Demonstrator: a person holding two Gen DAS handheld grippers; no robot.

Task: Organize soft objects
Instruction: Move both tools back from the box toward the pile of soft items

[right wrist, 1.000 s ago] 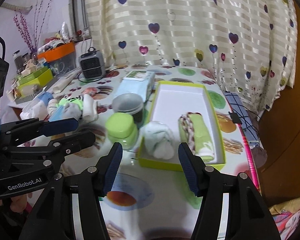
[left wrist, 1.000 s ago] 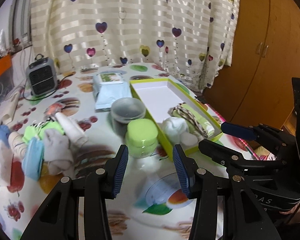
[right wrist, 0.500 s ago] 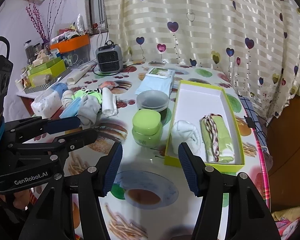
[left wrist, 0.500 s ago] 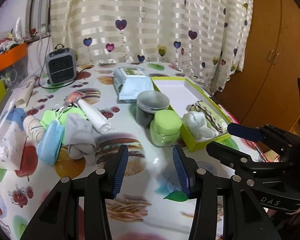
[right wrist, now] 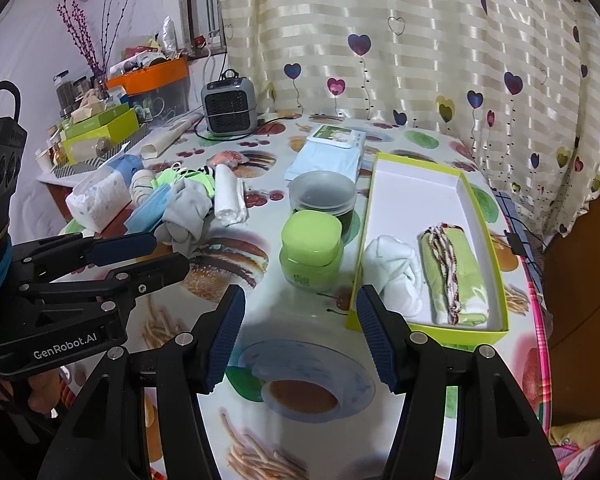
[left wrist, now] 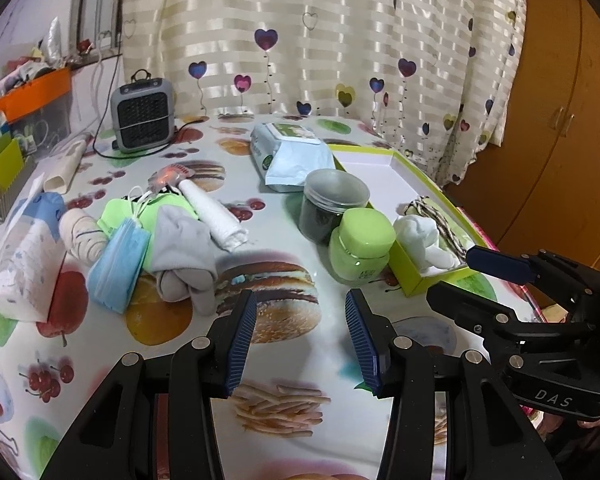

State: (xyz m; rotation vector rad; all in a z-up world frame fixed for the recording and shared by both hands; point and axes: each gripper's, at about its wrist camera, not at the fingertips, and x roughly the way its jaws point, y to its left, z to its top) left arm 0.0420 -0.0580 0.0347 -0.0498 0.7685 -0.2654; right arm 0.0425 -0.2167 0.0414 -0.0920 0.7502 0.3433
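While both tools hang above the near edge of the desk (left wrist: 300,216) with nothing between their fingers, the soft things lie in two groups. Inside the long green box (right wrist: 482,220) at the desk's right edge there are two: one white sock bundle (right wrist: 396,270) and, just beside it toward the right wall, one rolled green cloth (right wrist: 460,276) with a braided cord along its top. Both sit at the near end of the box; its far end shows bare white floor.

Toward the left edge lies the unsorted heap: one grey sock bundle (left wrist: 184,254), one rolled white towel (left wrist: 214,214), one blue face mask (left wrist: 118,266), one green face mask (left wrist: 118,212), one pale striped roll (left wrist: 80,232) and one pack of tissues (left wrist: 20,256), all touching or overlapping.

The left tool (left wrist: 300,336) is level, its jaws spread wide over the printed burger, pointing between the heap and the jars. The right tool (right wrist: 300,334) is likewise wide open and empty, aimed at the near left corner of the box; in the left wrist view it shows at the right, its fingers near the box's near end.

Two jars stand between heap and box: one green jar (right wrist: 312,252) with its lid on, close beside the box wall, and one dark jar (right wrist: 324,196) with a clear lid just behind it. Its contents look dark, but what they are I cannot tell. One pack of wipes (left wrist: 292,152) lies farther back, and one small grey heater (left wrist: 142,116) stands at the far edge.
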